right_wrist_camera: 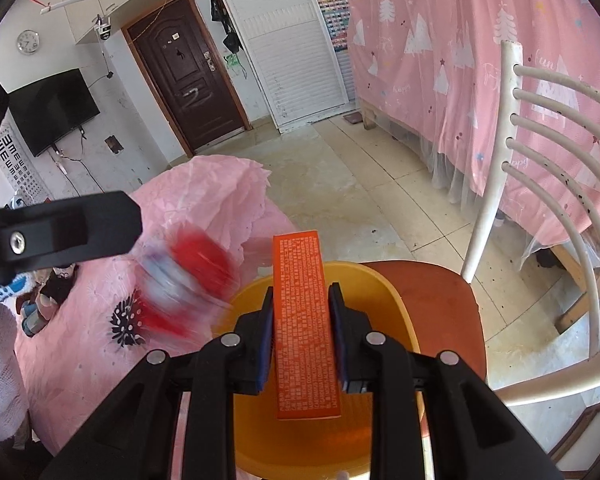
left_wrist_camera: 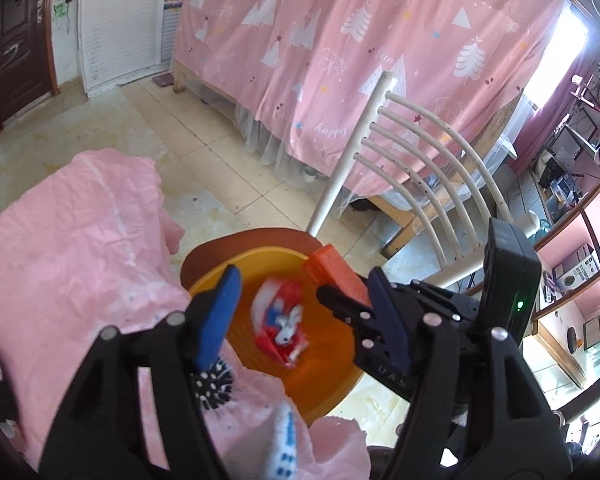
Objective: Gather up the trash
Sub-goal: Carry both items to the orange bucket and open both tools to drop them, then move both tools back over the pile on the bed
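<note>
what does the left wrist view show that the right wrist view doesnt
Only the left wrist view shows the open left gripper, nothing between its blue pads, and shelves of clutter by a bright window. It also catches the right gripper from the side.

Only the right wrist view shows the wall TV, the clock and the eye chart, plus the printed face of the orange box between the right gripper's pads.

Both show the yellow basin on the chair, the blurred red-and-white wrapper, the pink cloth and the brown door.

Orange box (right_wrist_camera: 306, 320) between fingers (right_wrist_camera: 265, 340)
</note>
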Demonstrator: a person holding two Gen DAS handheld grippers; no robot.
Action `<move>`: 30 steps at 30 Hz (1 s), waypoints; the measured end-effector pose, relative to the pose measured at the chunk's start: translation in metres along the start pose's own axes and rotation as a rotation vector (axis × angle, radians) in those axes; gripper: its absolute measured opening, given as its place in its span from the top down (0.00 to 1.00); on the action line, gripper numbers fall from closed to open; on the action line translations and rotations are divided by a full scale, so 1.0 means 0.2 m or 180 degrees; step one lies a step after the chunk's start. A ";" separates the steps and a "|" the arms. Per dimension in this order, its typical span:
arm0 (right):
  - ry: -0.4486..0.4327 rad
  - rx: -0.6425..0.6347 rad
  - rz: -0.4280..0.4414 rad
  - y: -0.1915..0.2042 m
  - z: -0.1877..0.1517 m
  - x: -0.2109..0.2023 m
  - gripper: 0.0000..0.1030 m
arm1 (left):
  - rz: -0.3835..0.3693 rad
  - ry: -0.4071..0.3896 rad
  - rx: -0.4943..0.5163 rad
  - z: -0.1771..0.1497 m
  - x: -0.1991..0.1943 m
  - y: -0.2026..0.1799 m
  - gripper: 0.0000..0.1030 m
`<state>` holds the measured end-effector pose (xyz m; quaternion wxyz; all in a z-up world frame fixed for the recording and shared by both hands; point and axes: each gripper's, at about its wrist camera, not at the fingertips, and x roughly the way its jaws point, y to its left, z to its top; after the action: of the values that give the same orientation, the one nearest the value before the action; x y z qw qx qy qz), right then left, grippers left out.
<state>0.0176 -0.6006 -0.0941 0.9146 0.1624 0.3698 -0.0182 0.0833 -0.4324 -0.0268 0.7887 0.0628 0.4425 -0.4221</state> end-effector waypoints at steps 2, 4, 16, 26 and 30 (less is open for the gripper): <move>-0.0006 -0.0008 -0.0015 0.01 0.01 0.00 0.75 | 0.0001 -0.0022 -0.0020 -0.01 -0.03 0.01 0.39; -0.0020 -0.0037 -0.0021 0.02 0.01 0.00 0.62 | 0.0010 -0.0068 -0.0053 -0.01 -0.07 0.03 0.39; -0.0128 -0.0336 0.0072 0.32 0.12 -0.05 0.45 | 0.0121 -0.0405 -0.0232 -0.09 -0.41 0.19 0.38; -0.0147 -0.0715 0.0296 0.72 0.18 0.00 0.42 | 0.0405 -0.0698 -0.0447 -0.20 -0.70 0.45 0.32; -0.0118 -0.0840 0.0405 0.89 0.19 0.04 0.41 | 0.0527 -0.0775 -0.0566 -0.26 -0.78 0.57 0.32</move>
<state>0.0750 -0.4431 -0.0236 0.9340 0.0636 0.3410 0.0856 0.0920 -0.2404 0.0284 0.8711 -0.0226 0.3726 -0.3193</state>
